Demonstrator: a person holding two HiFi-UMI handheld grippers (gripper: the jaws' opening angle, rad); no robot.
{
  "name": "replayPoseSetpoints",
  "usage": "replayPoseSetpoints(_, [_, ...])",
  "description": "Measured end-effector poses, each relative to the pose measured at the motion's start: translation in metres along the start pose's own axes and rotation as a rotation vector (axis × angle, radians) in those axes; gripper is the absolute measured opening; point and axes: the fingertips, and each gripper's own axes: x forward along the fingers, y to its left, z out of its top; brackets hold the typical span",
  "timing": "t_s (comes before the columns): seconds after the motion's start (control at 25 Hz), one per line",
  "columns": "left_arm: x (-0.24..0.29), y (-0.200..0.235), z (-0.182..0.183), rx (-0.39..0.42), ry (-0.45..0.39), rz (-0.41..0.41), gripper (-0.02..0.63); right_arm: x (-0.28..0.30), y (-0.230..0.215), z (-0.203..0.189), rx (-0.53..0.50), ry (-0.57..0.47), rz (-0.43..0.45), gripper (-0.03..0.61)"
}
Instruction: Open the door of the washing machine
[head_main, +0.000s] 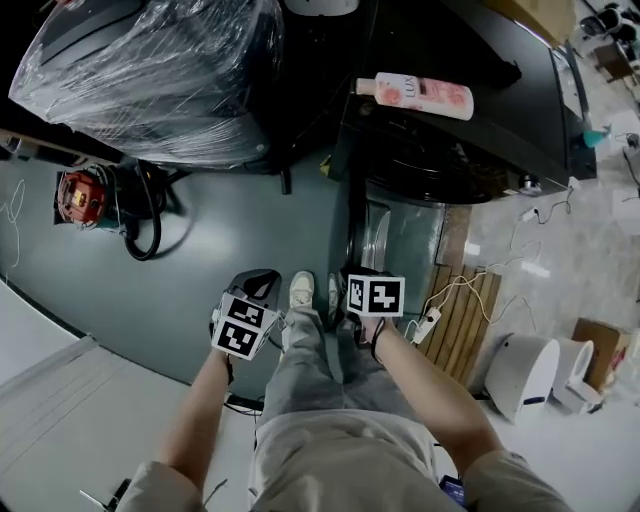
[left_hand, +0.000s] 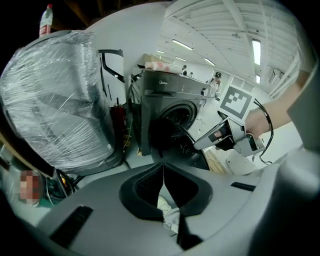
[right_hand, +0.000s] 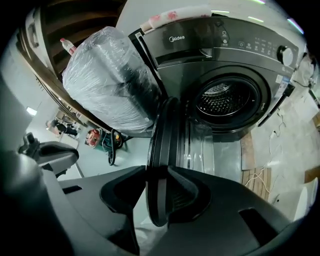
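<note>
The dark front-loading washing machine (head_main: 470, 150) stands at the upper right of the head view, and its drum (right_hand: 225, 100) lies bare in the right gripper view. Its round door (right_hand: 162, 150) is swung out, edge-on toward me. My right gripper (right_hand: 159, 190) is shut on the door's rim, which fills the gap between the pads; in the head view this gripper (head_main: 352, 285) sits at the door's (head_main: 355, 230) near edge. Left of my legs hangs my left gripper (head_main: 255, 285). Its jaws meet in a line with nothing between them (left_hand: 162, 182).
A plastic-wrapped appliance (head_main: 150, 70) stands left of the machine. A pink bottle (head_main: 415, 95) lies on the machine's top. A red tool (head_main: 82, 195) with a black hose sits on the floor at left. A wooden pallet (head_main: 465, 320), cables and white bins (head_main: 525, 375) lie at right.
</note>
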Motion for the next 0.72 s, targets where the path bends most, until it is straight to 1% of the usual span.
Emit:
replayPoseSetpoints(0.08, [-0.009, 0.015, -0.014, -0.025, -0.005, 0.03, 0.023, 0.006, 0.013, 0.001, 0.03, -0.006, -0.003, 0.161])
replayPoseSetpoints(0.24, [-0.027, 0.037, -0.032, -0.068, -0.006, 0.062, 0.023, 0.017, 0.038, 0.005, 0.082, -0.016, -0.007, 0.163])
replayPoseSetpoints(0.36, [-0.038, 0.051, -0.039, -0.092, -0.017, 0.083, 0.023, 0.027, 0.059, 0.01, 0.084, 0.0, 0.012, 0.166])
replayPoseSetpoints(0.48, [-0.048, 0.066, -0.044, -0.104, -0.026, 0.104, 0.023, 0.039, 0.082, 0.019, 0.086, 0.012, 0.051, 0.167])
replayPoseSetpoints(0.6, [-0.058, 0.08, -0.048, -0.132, -0.037, 0.126, 0.023, 0.051, 0.103, 0.03, 0.12, 0.016, 0.076, 0.167])
replayPoseSetpoints(0.72, [-0.069, 0.091, -0.051, -0.167, -0.063, 0.141, 0.023, 0.062, 0.123, 0.042, 0.165, 0.016, 0.082, 0.166])
